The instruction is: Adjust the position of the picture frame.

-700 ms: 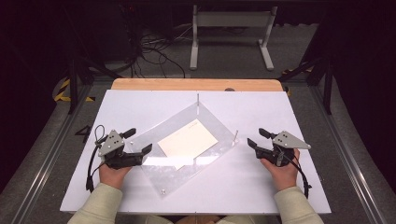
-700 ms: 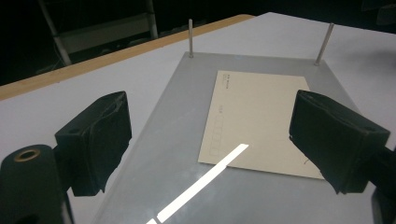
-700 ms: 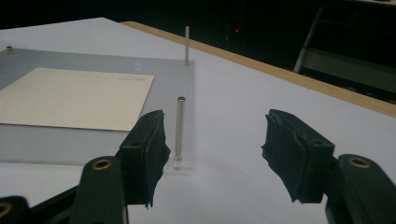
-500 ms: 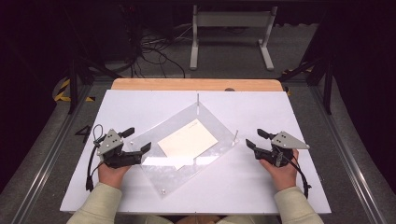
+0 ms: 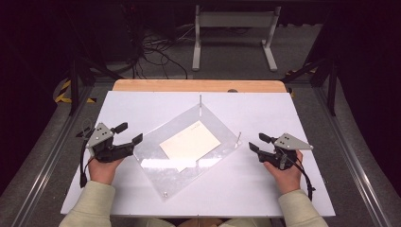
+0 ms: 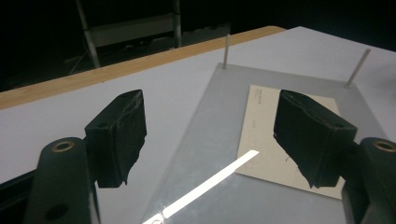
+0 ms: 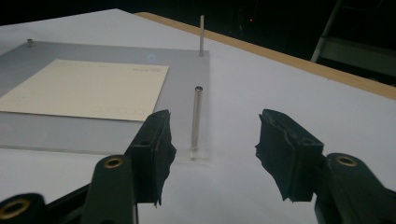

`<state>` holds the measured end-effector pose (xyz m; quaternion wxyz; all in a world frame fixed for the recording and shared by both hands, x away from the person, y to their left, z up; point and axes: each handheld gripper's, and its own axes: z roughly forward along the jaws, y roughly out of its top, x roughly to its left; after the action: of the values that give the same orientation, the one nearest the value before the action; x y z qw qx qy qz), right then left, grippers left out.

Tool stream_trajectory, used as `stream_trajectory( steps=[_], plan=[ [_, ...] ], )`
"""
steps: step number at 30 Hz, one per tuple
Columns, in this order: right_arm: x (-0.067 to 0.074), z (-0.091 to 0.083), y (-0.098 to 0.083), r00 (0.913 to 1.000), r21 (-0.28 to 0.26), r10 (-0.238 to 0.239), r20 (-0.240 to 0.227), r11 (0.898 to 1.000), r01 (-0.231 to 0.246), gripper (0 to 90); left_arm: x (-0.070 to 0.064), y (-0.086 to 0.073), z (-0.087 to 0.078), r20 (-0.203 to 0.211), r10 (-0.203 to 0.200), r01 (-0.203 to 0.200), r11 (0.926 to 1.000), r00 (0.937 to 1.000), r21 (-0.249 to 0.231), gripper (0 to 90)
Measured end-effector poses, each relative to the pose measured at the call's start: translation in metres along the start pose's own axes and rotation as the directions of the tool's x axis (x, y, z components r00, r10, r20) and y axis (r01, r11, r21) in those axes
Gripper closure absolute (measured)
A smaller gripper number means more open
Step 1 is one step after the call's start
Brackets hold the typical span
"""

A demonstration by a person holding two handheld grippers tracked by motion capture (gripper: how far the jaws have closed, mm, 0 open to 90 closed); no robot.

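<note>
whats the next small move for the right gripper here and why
Probably ease the right gripper forward so its open jaws straddle the thin upright metal pin at the near corner of the clear acrylic plate. That pin stands just ahead, apart from both jaws, and nothing is held.

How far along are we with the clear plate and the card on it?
Done: the cream card lies flat on the clear plate, between its upright pins. In hand: nothing; the left gripper sits at the plate's left edge and the right gripper near the right corner pin, both open and empty. Left: any grasp, which has not begun.
</note>
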<state>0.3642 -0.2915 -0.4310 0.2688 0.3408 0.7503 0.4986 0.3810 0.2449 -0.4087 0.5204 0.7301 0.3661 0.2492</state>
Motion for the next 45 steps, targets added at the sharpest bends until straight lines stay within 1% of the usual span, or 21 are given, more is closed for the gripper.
stream_trajectory(
  steps=[3,8,10,14,17,18,21,23,24,26,27,28,29,30,32,33,36,39,40,43,45],
  plan=[
    [0.0,-0.003,0.001,0.9998,-0.009,0.015,-0.009,1.0,-0.015,43.2,0.004,0.002,0.003,-0.013,-0.015,0.016,0.9993,0.9998,0.035,26.1],
    [0.003,-0.008,0.001,0.9999,-0.008,0.007,-0.014,1.0,-0.007,42.7,0.013,0.003,0.011,-0.01,-0.049,0.05,0.9952,0.9987,0.085,27.8],
    [0.004,-0.009,0.0,0.9999,-0.001,0.006,-0.012,1.0,-0.006,43.2,0.017,0.005,0.015,-0.002,-0.052,0.052,0.9918,0.9987,0.117,28.9],
    [0.005,-0.013,-0.002,0.9999,0.005,0.0,-0.017,1.0,0.0,43.6,0.021,0.006,0.023,-0.019,-0.047,0.05,0.9855,0.9987,0.162,29.3],
    [0.006,-0.016,-0.004,1.0,0.013,0.0,-0.009,1.0,0.0,43.6,0.024,0.006,0.029,-0.046,-0.034,0.043,0.9763,0.9984,0.212,29.9],
    [0.006,-0.017,-0.004,1.0,0.016,0.001,-0.008,1.0,-0.001,43.6,0.026,0.005,0.032,-0.054,-0.036,0.048,0.9724,0.9979,0.229,30.4],
    [0.006,-0.021,-0.006,1.0,0.021,0.002,-0.009,1.0,-0.002,46.6,0.03,0.002,0.04,-0.07,-0.046,0.065,0.9542,0.9965,0.292,32.0],
    [0.007,-0.023,-0.007,0.9999,0.025,-0.006,-0.016,1.0,0.006,48.8,0.033,0.0,0.043,-0.073,-0.055,0.075,0.9469,0.9958,0.313,34.6],
    [0.007,-0.024,-0.007,0.9997,0.026,-0.009,-0.021,1.0,0.01,50.1,0.036,-0.001,0.045,-0.067,-0.065,0.083,0.9407,0.9957,0.329,36.5],
    [0.008,-0.025,-0.007,0.9992,0.038,-0.005,-0.041,0.999,0.007,51.4,0.039,-0.004,0.048,-0.062,-0.078,0.095,0.9346,0.995,0.343,45.5],
    [0.009,-0.025,-0.007,0.999,0.042,-0.006,-0.045,0.999,0.008,51.8,0.041,-0.006,0.049,-0.07,-0.084,0.103,0.9282,0.994,0.357,51.2],
    [0.009,-0.025,-0.008,0.9988,0.046,-0.01,-0.048,0.999,0.013,51.9,0.043,-0.008,0.05,-0.067,-0.087,0.105,0.9252,0.994,0.365,56.8],
    [0.009,-0.025,-0.008,0.9988,0.046,-0.01,-0.048,0.999,0.013,51.9,0.043,-0.008,0.05,-0.067,-0.087,0.105,0.9252,0.994,0.365,64.0],
    [0.01,-0.025,-0.008,0.9988,0.048,-0.012,-0.047,0.999,0.015,51.9,0.046,-0.01,0.051,-0.062,-0.093,0.11,0.9191,0.9937,0.378,64.0],
    [0.01,-0.025,-0.008,0.9987,0.047,-0.011,-0.05,0.999,0.013,51.9,0.049,-0.013,0.053,-0.07,-0.101,0.12,0.9058,0.9925,0.406,74.9],
    [0.01,-0.026,-0.008,0.9987,0.048,-0.012,-0.049,0.999,0.014,51.9,0.05,-0.014,0.053,-0.066,-0.109,0.127,0.9024,0.9918,0.412,80.1],
    [0.01,-0.027,-0.009,0.9988,0.048,-0.009,-0.049,0.999,0.012,51.9,0.054,-0.017,0.055,-0.064,-0.123,0.139,0.884,0.9903,0.446,88.6],
    [0.01,-0.027,-0.009,0.9987,0.047,-0.009,-0.051,0.999,0.012,51.9,0.055,-0.02,0.057,-0.077,-0.131,0.152,0.8677,0.9884,0.473,89.7],
    [0.01,-0.027,-0.009,0.9985,0.046,-0.008,-0.054,0.999,0.011,51.9,0.056,-0.02,0.058,-0.073,-0.126,0.146,0.8641,0.9893,0.482,89.7],
    [0.009,-0.026,-0.009,0.9983,0.048,-0.005,-0.059,0.999,0.007,51.9,0.056,-0.023,0.061,-0.065,-0.132,0.147,0.8424,0.9891,0.518,89.7],
    [0.009,-0.026,-0.01,0.9982,0.049,-0.002,-0.061,0.999,0.005,51.9,0.056,-0.023,0.062,-0.07,-0.136,0.152,0.8385,0.9883,0.523,89.8]
  ],
)
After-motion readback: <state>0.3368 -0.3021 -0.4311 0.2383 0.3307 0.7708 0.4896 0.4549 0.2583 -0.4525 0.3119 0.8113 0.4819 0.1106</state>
